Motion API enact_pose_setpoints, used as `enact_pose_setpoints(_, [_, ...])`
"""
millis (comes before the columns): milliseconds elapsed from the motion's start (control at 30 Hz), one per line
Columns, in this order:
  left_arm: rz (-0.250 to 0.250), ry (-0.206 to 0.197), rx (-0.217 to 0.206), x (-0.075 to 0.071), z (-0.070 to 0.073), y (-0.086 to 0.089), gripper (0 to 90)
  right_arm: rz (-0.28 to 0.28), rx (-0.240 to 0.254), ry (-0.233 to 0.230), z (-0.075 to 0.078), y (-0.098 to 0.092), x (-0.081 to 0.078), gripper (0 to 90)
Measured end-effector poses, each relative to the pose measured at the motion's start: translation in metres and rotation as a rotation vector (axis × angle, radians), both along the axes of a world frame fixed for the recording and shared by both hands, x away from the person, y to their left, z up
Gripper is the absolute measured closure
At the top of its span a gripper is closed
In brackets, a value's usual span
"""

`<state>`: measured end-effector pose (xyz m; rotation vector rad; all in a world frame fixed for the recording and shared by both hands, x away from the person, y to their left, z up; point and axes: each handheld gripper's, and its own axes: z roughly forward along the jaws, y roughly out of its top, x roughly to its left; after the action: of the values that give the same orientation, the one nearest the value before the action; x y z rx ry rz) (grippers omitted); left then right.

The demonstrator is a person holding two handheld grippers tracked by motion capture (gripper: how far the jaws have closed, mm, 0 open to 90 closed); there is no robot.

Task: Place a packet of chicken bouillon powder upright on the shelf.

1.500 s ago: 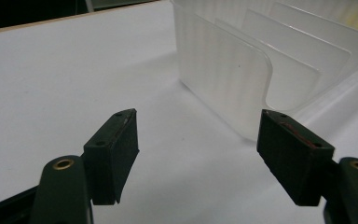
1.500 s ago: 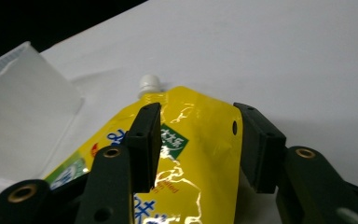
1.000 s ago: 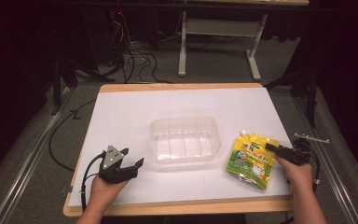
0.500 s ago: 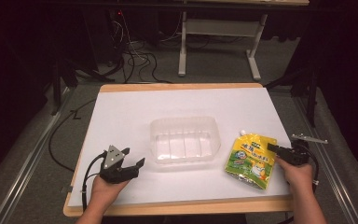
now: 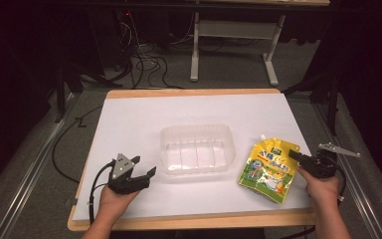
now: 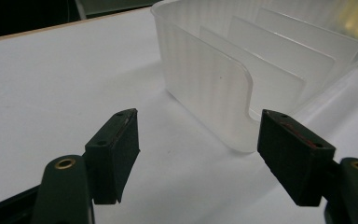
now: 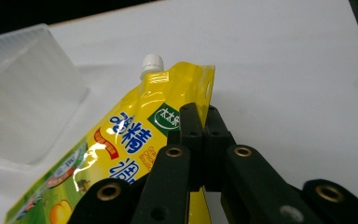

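Observation:
A yellow spouted pouch (image 5: pixel 269 169) (image 7: pixel 135 144) with a white cap lies on the white table (image 5: pixel 144 124) at the right, its near edge lifted. My right gripper (image 5: pixel 294 156) (image 7: pixel 200 126) is shut on the pouch's right edge, near its top corner. A clear plastic tub (image 5: pixel 197 149) (image 6: pixel 242 79) stands empty in the middle of the table. My left gripper (image 5: pixel 143 167) (image 6: pixel 198 149) rests at the front left, open, with nothing between its jaws; the tub's near corner sits a little beyond them.
The white sheet covers a wooden board whose edge (image 5: pixel 189 221) runs along the front. Cables (image 5: pixel 144 59) and a metal desk frame (image 5: pixel 234 30) lie on the floor beyond the table. A metal bracket (image 5: pixel 339 150) sits off the table's right side.

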<state>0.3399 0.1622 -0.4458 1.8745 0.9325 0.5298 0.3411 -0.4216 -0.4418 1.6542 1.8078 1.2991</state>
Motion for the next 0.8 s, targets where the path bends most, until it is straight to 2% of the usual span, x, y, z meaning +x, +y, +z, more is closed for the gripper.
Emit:
enact_pose_setpoints(167, [-0.008,-0.001,-0.009,0.003,0.0,-0.004,29.9,0.006,0.022,-0.055,0.012,0.004,-0.009,90.0])
enact_pose_setpoints(233, [-0.013,-0.001,-0.019,0.005,0.0,-0.005,30.0,0.018,0.034,-0.099,0.022,0.008,-0.018,90.0])
enact_pose_setpoints(267, [-0.013,-0.001,-0.019,0.005,0.0,-0.005,30.1,0.018,0.034,-0.099,0.022,0.008,-0.018,90.0])
enact_pose_setpoints(367, [-0.018,-0.001,-0.025,0.007,0.001,-0.008,30.1,0.037,0.038,-0.146,0.035,0.014,-0.028,90.0])
enact_pose_setpoints(433, [-0.023,-0.001,-0.026,0.008,0.001,-0.01,30.1,0.065,0.025,-0.197,0.05,0.026,-0.038,90.0])
enact_pose_setpoints(467, [-0.024,-0.002,-0.027,0.008,0.001,-0.01,30.1,0.065,0.025,-0.197,0.05,0.026,-0.038,90.0])
enact_pose_setpoints(533, [-0.028,-0.004,-0.026,0.008,0.002,-0.011,30.1,0.079,0.005,-0.231,0.058,0.033,-0.043,90.0])
enact_pose_setpoints(567, [-0.025,-0.009,-0.029,0.008,0.002,-0.011,30.1,0.088,0.001,-0.271,0.068,0.041,-0.046,90.0])
enact_pose_setpoints(633, [-0.023,-0.014,-0.029,0.006,0.004,-0.009,30.2,0.092,-0.006,-0.286,0.071,0.044,-0.047,90.0])
enact_pose_setpoints(700, [-0.019,-0.018,-0.03,0.004,0.004,-0.007,30.1,0.094,-0.053,-0.323,0.081,0.054,-0.048,90.0])
enact_pose_setpoints(800, [-0.007,-0.019,-0.023,0.0,0.004,0.001,30.1,0.086,-0.077,-0.364,0.089,0.061,-0.047,90.0])
